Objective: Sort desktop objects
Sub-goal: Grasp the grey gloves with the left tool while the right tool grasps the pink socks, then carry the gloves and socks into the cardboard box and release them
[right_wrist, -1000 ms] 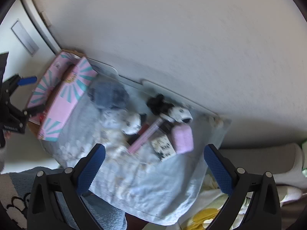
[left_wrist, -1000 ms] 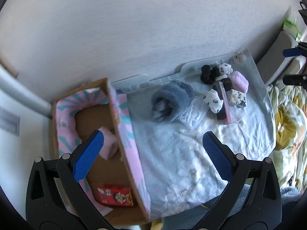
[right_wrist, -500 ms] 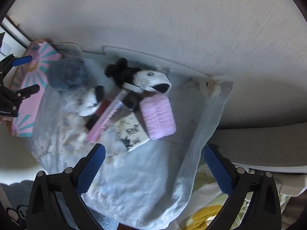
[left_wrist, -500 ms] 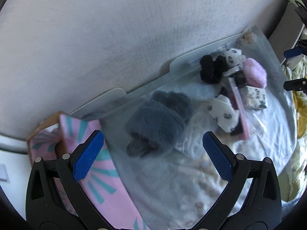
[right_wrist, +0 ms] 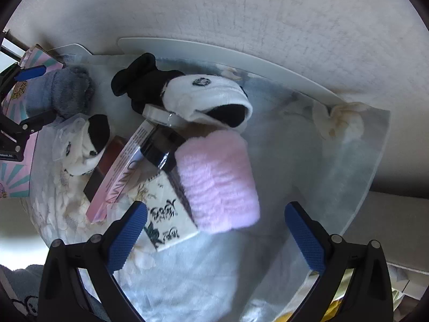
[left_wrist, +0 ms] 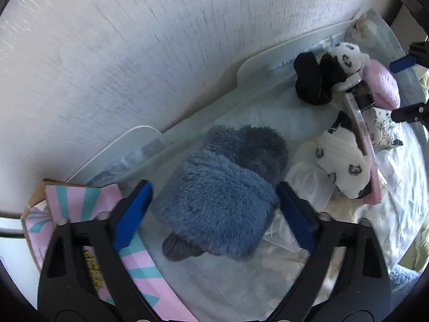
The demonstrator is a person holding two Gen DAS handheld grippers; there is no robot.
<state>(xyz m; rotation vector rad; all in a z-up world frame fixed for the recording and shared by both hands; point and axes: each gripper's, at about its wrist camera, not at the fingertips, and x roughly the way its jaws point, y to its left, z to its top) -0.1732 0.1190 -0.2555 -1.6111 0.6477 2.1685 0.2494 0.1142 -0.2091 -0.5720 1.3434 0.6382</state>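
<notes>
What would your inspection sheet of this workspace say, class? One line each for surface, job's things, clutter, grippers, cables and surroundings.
Surface: clear plastic sheet over floral cloth.
Job's things: blue fluffy item, pink fluffy item, panda socks, pink tube, patterned box.
Clutter: crumpled clear wrappers.
Grippers: left gripper open around the blue item; right gripper open near the pink one.
Cables: nothing seen.
Surroundings: white wall, pink striped box.
</notes>
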